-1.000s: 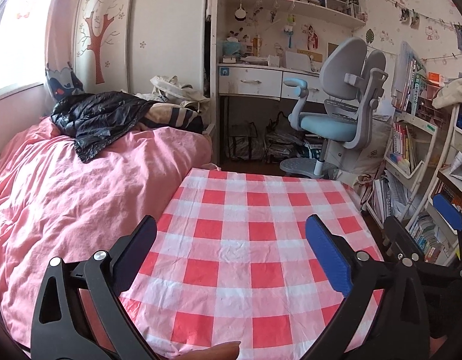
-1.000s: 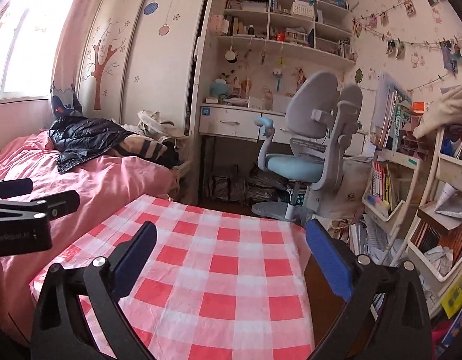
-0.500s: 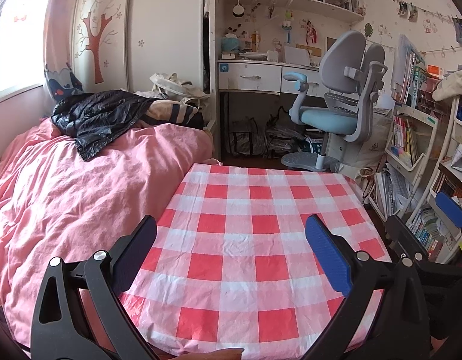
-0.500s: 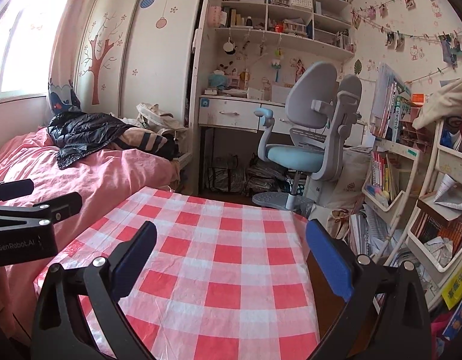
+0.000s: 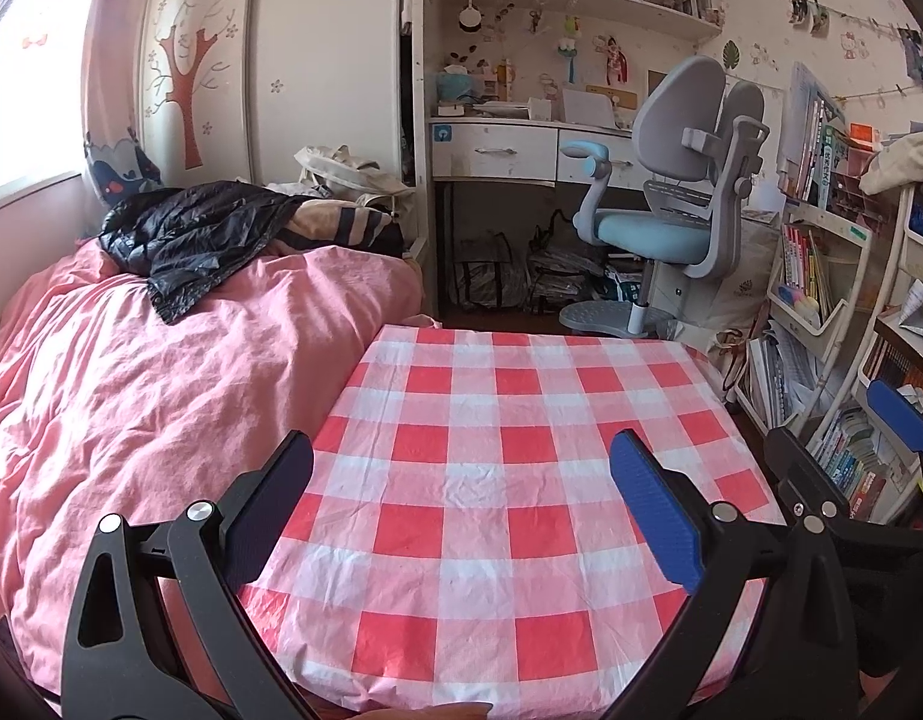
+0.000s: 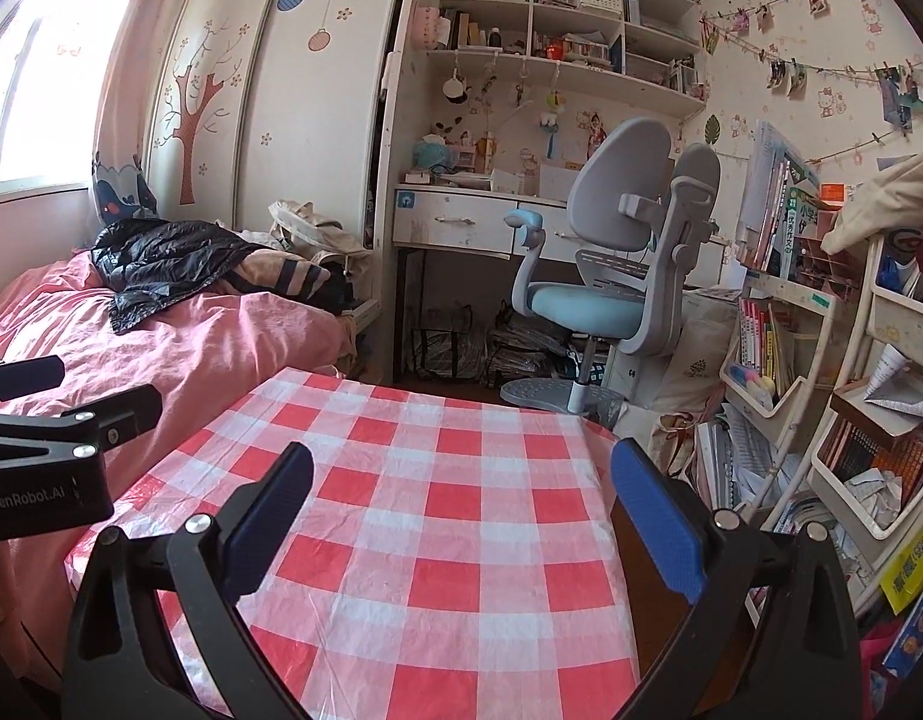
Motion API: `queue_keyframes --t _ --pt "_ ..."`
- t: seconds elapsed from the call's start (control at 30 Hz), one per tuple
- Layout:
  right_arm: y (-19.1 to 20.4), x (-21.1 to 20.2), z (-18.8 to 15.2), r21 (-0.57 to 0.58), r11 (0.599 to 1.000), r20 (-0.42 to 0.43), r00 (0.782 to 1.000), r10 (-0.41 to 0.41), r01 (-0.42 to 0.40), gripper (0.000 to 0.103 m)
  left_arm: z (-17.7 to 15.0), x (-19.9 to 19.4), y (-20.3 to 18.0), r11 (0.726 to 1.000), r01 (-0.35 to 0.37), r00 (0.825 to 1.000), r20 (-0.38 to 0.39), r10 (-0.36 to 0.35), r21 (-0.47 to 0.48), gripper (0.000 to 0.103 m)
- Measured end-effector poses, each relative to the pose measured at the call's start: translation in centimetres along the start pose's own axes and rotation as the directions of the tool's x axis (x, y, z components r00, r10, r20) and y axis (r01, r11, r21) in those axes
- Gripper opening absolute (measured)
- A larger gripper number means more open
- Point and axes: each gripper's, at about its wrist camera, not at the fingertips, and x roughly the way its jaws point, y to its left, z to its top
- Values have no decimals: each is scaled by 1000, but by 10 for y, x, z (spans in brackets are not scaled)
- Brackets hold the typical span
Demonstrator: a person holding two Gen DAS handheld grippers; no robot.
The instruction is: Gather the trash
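Hovering over checked tablecloth, both jaws apart, bed left, chair beyond.

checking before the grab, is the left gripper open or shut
Open. In the left wrist view the left gripper has its two fingers spread wide, with only bare checked cloth visible between them.
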Motion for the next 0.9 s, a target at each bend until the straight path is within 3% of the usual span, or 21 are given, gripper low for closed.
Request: queue_keyframes --t 0.9 --pt "-1 1 0 -5 1000 0 1000 -1 1 95 0 -1 -1 1000 4 1000 -1 -4 4 96"
